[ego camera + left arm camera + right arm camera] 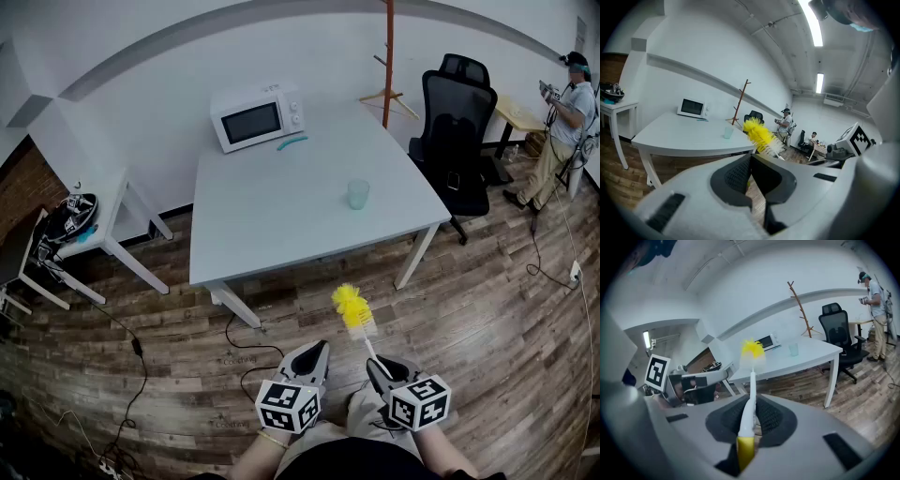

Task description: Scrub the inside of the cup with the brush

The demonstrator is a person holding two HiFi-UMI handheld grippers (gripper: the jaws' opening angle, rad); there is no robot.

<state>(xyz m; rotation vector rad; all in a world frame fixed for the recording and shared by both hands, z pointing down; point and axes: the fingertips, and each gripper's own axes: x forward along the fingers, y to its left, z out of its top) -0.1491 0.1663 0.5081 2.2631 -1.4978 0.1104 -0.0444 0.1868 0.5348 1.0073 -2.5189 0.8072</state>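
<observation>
A pale green cup (358,194) stands upright near the right edge of the white table (281,211); it also shows as the cup (728,132) and the cup (793,349) in the gripper views. My right gripper (374,364) is shut on the white handle of a brush with a yellow bristle head (352,306), which points up toward the table. In the right gripper view the brush (751,380) runs straight out between the jaws. My left gripper (317,350) is shut and empty, close beside the right one, well short of the table.
A white microwave (256,115) and a teal object (292,142) sit at the table's far side. A black office chair (457,122) and a wooden coat stand (387,56) are to the right. A person (562,117) stands far right. A small white side table (98,220) is left; cables lie on the wooden floor.
</observation>
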